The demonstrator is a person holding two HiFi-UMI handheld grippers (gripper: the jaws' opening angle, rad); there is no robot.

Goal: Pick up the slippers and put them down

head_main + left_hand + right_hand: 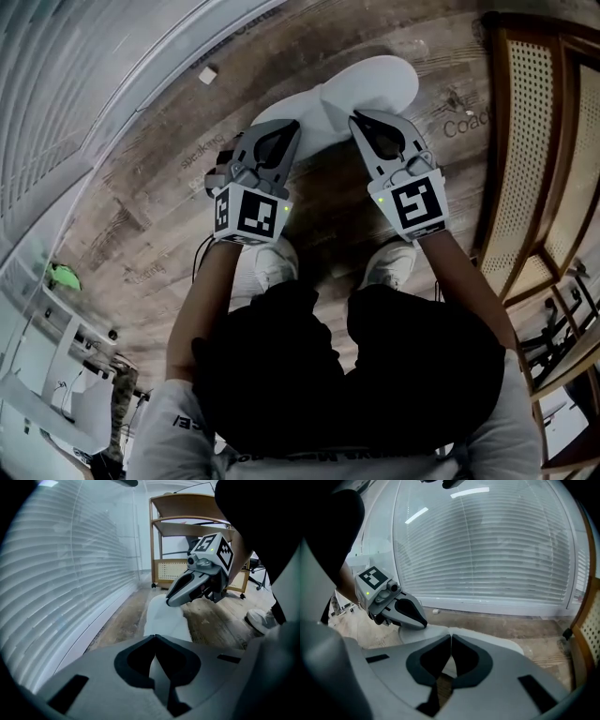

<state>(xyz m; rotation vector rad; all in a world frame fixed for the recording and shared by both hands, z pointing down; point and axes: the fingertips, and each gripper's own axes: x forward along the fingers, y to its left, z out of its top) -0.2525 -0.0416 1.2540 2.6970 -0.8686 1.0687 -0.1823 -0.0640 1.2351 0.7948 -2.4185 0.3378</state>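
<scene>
Slippers (375, 80): 2, plain white, no visible brand. They lie overlapping on the floor straight ahead of the person, right at the tips of both grippers.

Nearest the camera are dark trousers and a light top whose hem lettering is too small to read. Next come 2 white sneakers (272, 264) planted on the boards.

Left gripper (289, 125): fingers pressed together, tip over the left-hand slipper. Right gripper (357, 117): fingers pressed together too, tip at the edge of the right-hand slipper. Both gripper views show white slipper just past the closed tips and through the gap behind them. Whether any fabric is nipped between the tips cannot be told. Each gripper carries 1 cube with black-and-white square markers (251, 211), so 2 cubes.

Floor (141, 216): worn grey-brown wood planks with printed words. "Coach" (466, 122) is readable to the right of the slippers, and the other words are blurred.

1 small white block (208, 73) sits on the floor near the wall. To the right is 1 wooden cabinet with cane-mesh panels (534, 141). 1 open wooden shelf unit on casters (187, 527) stands further back. White slatted blinds (487, 550) cover the far wall, with ceiling lights reflected in them.
</scene>
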